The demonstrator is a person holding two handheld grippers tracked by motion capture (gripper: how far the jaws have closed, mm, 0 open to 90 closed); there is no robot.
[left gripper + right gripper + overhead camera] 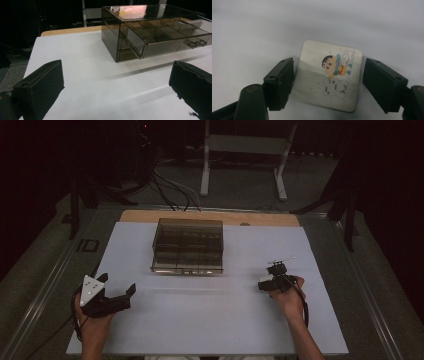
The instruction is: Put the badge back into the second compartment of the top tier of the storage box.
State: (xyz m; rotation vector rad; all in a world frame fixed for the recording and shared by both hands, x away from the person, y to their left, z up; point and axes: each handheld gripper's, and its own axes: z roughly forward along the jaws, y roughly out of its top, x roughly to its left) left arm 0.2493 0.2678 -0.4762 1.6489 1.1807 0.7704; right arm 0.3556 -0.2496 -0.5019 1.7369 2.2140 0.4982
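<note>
From the high view, the left gripper waits at lower left, jaws spread wide and empty, angled toward the smoked drawer box at centre. The right gripper points down at the white mat, right of centre.

Left gripper view: the box's drawer stands slightly out, probably ready for loading.

Right gripper view: 2 jaws bracket a flat cartoon tile, centre frame, the left one at its edge, the right just short — no pinch yet.

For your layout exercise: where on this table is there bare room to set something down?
The white mat lies bare between the left claw and right claw, in front of the smoky drawer box. Strips left and right of the box are free too. The small cartoon card sits between the right claw's jaws.
</note>
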